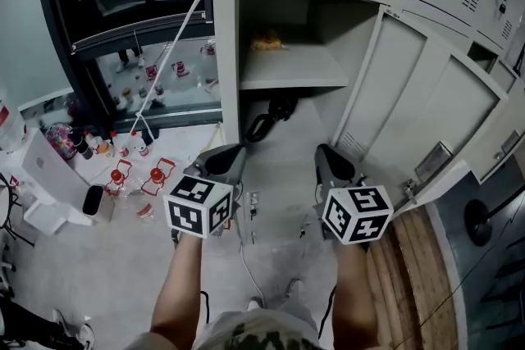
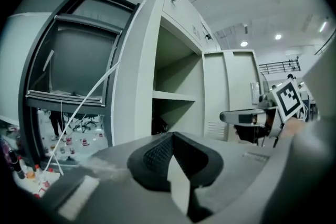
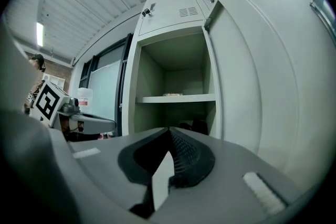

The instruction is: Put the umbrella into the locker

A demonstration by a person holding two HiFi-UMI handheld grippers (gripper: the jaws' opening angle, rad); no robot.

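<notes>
The umbrella [image 1: 273, 112] looks stowed at centre frame in the locker [image 1: 223, 53], so with my left gripper [image 1: 234, 152] and right gripper [image 1: 324, 152] both pressed together and empty, I judge the door [image 1: 410, 94] at right needs closing next.

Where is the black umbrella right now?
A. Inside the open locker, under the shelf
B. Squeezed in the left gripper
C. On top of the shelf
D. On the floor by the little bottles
A. The black umbrella sits inside the open locker, below the shelf. The left gripper and right gripper are both shut with nothing between their jaws.
</notes>
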